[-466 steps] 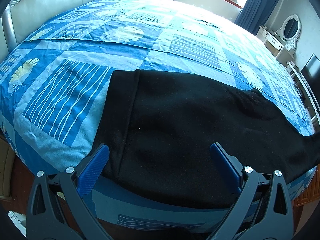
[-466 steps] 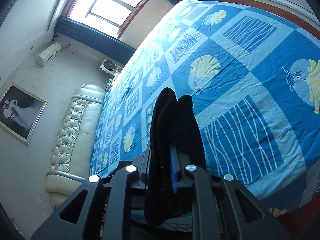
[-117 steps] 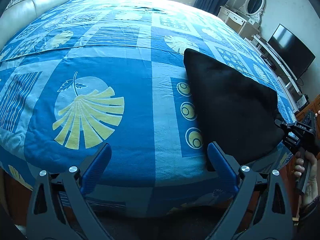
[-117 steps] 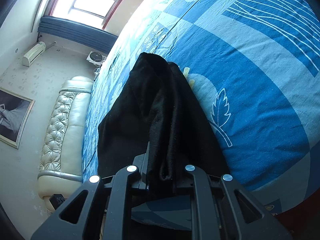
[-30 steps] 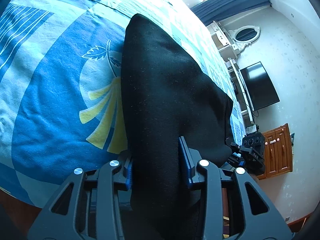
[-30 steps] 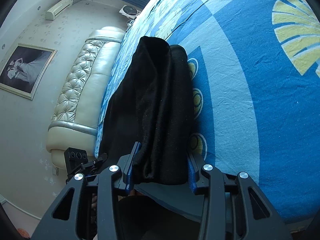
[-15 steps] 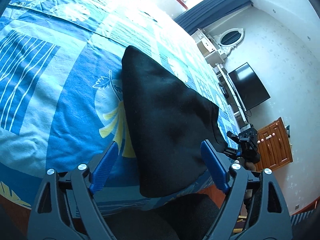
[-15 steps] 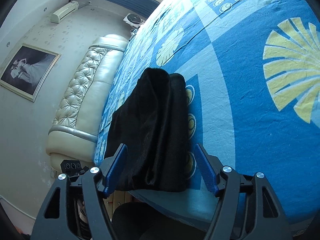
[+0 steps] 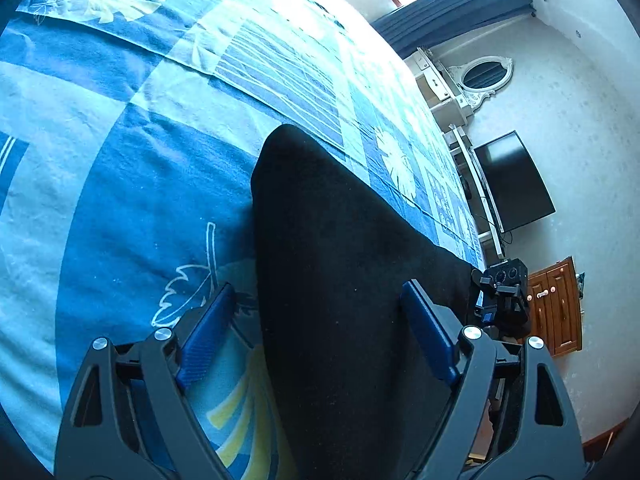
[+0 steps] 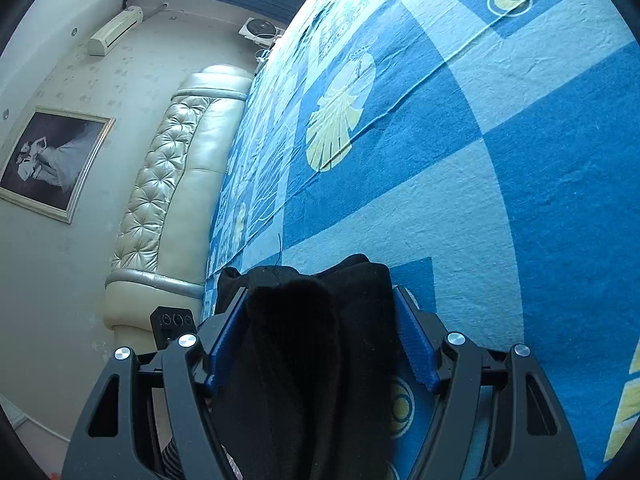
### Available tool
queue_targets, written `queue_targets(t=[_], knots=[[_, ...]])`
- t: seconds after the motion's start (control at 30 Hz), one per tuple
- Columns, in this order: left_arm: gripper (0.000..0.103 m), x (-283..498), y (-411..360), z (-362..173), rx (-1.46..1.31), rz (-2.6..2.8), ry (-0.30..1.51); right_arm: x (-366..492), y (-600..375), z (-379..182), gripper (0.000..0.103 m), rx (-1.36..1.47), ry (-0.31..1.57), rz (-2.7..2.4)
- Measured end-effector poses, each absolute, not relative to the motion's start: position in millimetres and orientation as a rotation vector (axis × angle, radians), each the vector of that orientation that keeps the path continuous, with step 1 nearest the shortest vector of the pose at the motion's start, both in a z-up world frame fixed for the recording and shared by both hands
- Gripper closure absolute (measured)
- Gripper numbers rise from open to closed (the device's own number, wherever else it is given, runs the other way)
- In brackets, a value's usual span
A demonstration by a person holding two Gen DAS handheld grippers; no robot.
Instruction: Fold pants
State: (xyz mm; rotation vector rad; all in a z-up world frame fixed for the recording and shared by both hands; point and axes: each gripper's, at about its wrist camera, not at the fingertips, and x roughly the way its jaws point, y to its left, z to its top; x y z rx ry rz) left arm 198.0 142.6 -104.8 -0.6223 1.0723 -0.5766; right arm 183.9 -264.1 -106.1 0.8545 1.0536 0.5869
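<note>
The black pants (image 9: 340,264) lie folded into a thick stack on the blue patterned bedspread (image 9: 132,184), near the bed's front edge. My left gripper (image 9: 316,320) is open, its blue pads astride the near left corner of the stack. My right gripper (image 10: 320,320) is also open, its jaws on either side of the bunched right end of the pants (image 10: 316,344), whose fabric fills the gap. The right gripper shows in the left wrist view (image 9: 500,292) at the stack's far corner. The left gripper (image 10: 172,322) shows in the right wrist view beyond the pants.
A padded cream headboard (image 10: 176,168) runs along the bed's left side. A television (image 9: 516,184), a white dresser with an oval mirror (image 9: 480,76) and a wooden cabinet (image 9: 556,308) stand to the right of the bed. A framed picture (image 10: 52,160) hangs on the wall.
One second ago both grippers were shut on the pants' ends. They have let go and opened. Since half a second ago both have moved in closer over the stack's ends.
</note>
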Motion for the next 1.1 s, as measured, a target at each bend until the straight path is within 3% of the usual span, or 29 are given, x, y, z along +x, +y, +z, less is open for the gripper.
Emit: queue_targets(t=[0.03, 0.07, 0.13, 0.2, 0.43, 0.73, 1.1], knots=[[0.038, 199.0, 138.8, -104.9, -0.605, -0.588, 1.078, 183.7, -260.1, -105.6, 0.048, 0.821, 1.062, 0.579], [0.053, 199.3, 134.4, -105.6, -0.586, -0.596, 1.092, 182.4, -257.9, -106.1, 0.052, 0.804, 1.066, 0.574], [0.063, 197.3, 130.4, -102.0, -0.550, -0.579, 1.077, 178.7, -259.7, -107.5, 0.066, 0.830, 1.047, 0.580], [0.077, 194.7, 128.7, -93.3, -0.516, -0.571, 1.052, 176.5, -260.1, -104.2, 0.070, 0.834, 1.026, 0.577], [0.082, 215.3, 124.8, -70.2, -0.460, -0.538, 1.008, 192.7, -261.0, -87.0, 0.075, 0.816, 0.949, 0.571], [0.082, 303.1, 118.9, -37.2, -0.411, -0.479, 0.976, 270.1, -259.4, -60.0, 0.075, 0.813, 0.874, 0.567], [0.081, 371.6, 112.8, -77.6, -0.380, -0.399, 1.075, 331.9, -260.9, -101.7, 0.075, 0.847, 0.988, 0.491]])
